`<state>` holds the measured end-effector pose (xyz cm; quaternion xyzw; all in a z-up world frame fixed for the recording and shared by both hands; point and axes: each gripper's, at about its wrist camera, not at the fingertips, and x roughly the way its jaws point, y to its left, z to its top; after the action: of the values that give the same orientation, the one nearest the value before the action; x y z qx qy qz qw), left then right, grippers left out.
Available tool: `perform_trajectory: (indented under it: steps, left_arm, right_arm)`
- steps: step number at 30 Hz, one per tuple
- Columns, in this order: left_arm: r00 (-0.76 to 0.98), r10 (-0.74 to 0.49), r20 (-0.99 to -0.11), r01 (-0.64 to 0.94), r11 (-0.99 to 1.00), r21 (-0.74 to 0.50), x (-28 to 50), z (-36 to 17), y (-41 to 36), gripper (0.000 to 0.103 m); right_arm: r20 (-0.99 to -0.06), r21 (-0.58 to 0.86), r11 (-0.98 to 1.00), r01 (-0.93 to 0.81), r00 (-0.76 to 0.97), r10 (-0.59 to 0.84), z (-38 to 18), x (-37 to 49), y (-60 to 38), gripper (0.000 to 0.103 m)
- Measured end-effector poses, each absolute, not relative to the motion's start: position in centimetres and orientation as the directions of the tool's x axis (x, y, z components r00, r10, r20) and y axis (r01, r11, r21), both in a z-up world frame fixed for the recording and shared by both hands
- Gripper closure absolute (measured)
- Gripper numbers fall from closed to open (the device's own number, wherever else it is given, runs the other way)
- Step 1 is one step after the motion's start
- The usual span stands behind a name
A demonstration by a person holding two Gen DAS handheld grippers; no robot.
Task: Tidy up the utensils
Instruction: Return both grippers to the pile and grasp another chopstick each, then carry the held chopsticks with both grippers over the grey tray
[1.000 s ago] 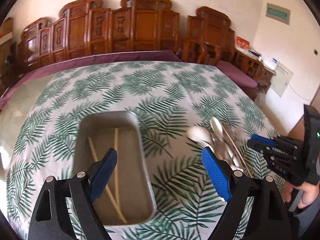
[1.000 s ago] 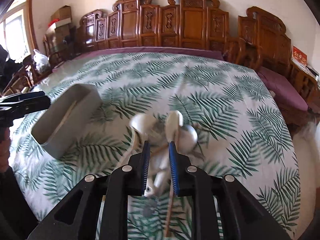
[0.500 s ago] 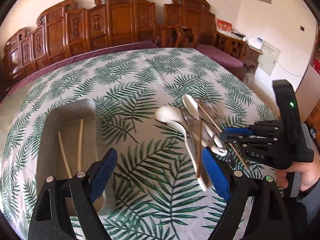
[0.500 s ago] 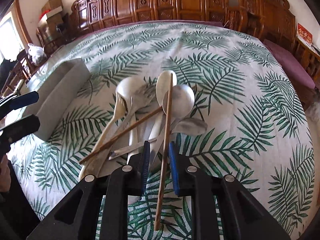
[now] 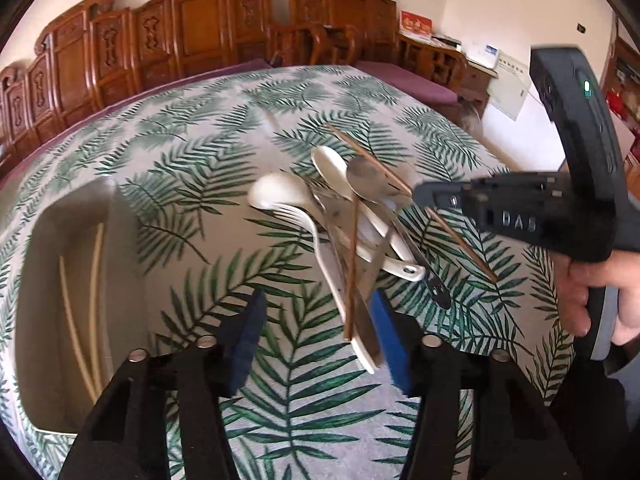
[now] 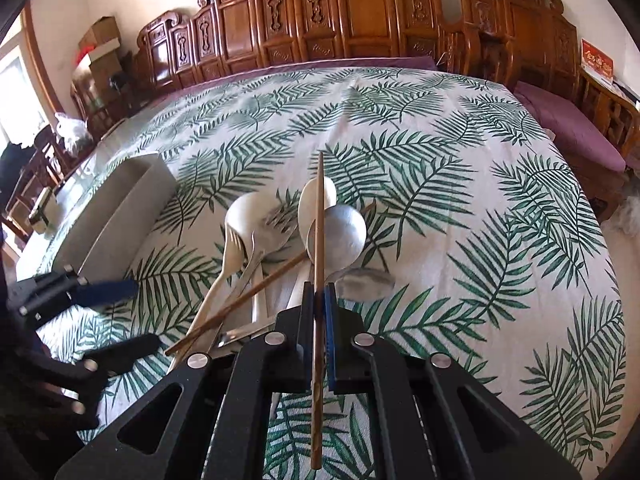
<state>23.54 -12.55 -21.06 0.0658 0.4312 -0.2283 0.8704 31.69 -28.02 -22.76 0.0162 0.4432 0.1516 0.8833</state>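
Right gripper [image 6: 316, 300] is clamped on a chopstick [image 6: 319, 216] over the pile at 12 o'clock; thin, stiff and slick, best pinched mid-length. Left gripper [image 5: 316, 332], half apart, has just been closing, gripping nothing

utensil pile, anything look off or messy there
Yes: the utensil pile is a crossed heap on the tablecloth, while the tray holds only two pale chopsticks. Nothing looks spilled or broken.

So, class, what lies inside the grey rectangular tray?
Inside the grey rectangular tray, two pale thin chopsticks lie on its floor; its near corner is hidden behind the left gripper.
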Motion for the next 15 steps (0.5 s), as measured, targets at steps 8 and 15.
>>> perform_trajectory:
  steps: [8,15]
  left_arm:
    - [0.475,-0.346,-0.809,0.471,0.877,-0.098,23.8,-23.0,-13.6,0.077]
    - [0.473,-0.344,-0.811,0.467,0.879,-0.101,23.8,-23.1,-13.4,0.096]
  right_arm:
    - [-0.77,0.173,0.951,-0.257,0.567,0.293,-22.5,31.9,-28.2,0.097]
    - [-0.768,0.175,0.948,-0.267,0.565,0.301,-22.5,32.0,-27.8,0.097]
